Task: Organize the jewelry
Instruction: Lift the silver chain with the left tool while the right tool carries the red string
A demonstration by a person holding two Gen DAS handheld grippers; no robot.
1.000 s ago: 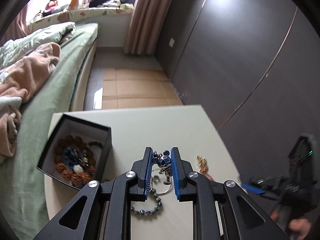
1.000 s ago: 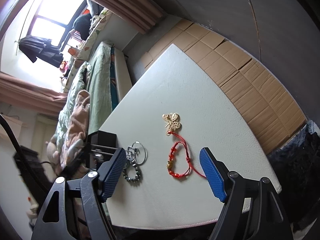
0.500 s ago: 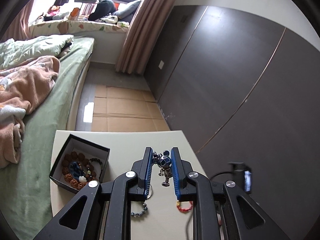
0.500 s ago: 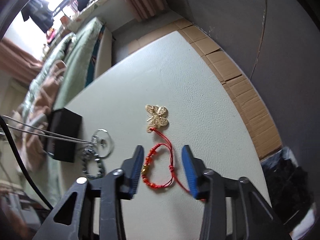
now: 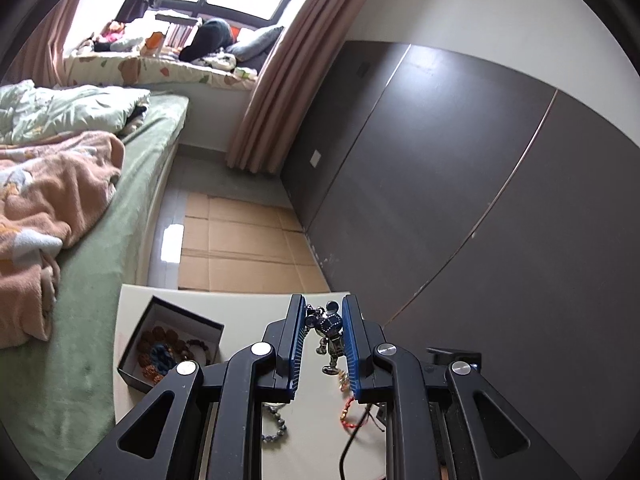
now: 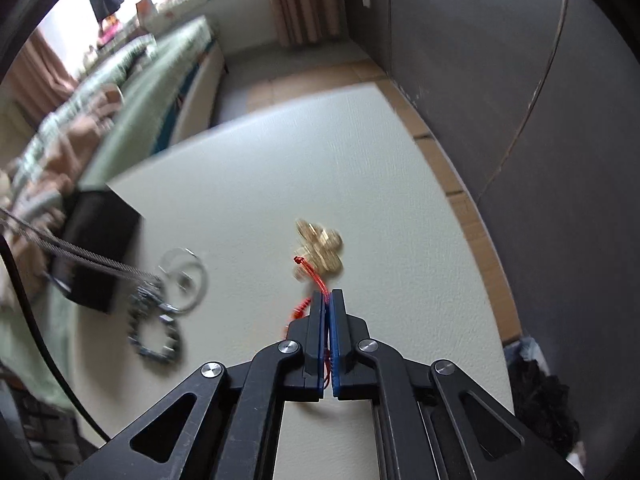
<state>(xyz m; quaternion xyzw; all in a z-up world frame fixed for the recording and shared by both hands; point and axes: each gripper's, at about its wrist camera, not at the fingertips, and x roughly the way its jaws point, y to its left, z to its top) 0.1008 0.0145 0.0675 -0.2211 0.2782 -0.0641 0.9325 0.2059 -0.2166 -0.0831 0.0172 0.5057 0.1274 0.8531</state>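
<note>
My left gripper (image 5: pixel 323 307) is shut on a small silver mouse-figure charm (image 5: pixel 331 334) and holds it above the white table (image 5: pixel 248 308); its chain (image 6: pixel 100 258) runs taut down to a key ring (image 6: pixel 186 276). A red cord bracelet (image 6: pixel 314 274) lies on the table, and my right gripper (image 6: pixel 328 295) is shut on its cord, just short of a gold butterfly brooch (image 6: pixel 320 246). A dark bead bracelet (image 6: pixel 156 340) rests beside the ring. The open black box (image 5: pixel 172 344) with several bead pieces stands at the table's left.
A bed (image 5: pixel 100 280) with green sheets and a peach blanket runs along the table's left side. Dark wall panels (image 5: pixel 480 200) stand close on the right. Cardboard covers the floor (image 5: pixel 240 248) beyond the table. A black bag (image 6: pixel 536 392) lies by the right edge.
My right gripper's jaws went from wide apart to shut on the red bracelet's cord, and it rolled. My left gripper rose with the charm, so the table sank in its view.
</note>
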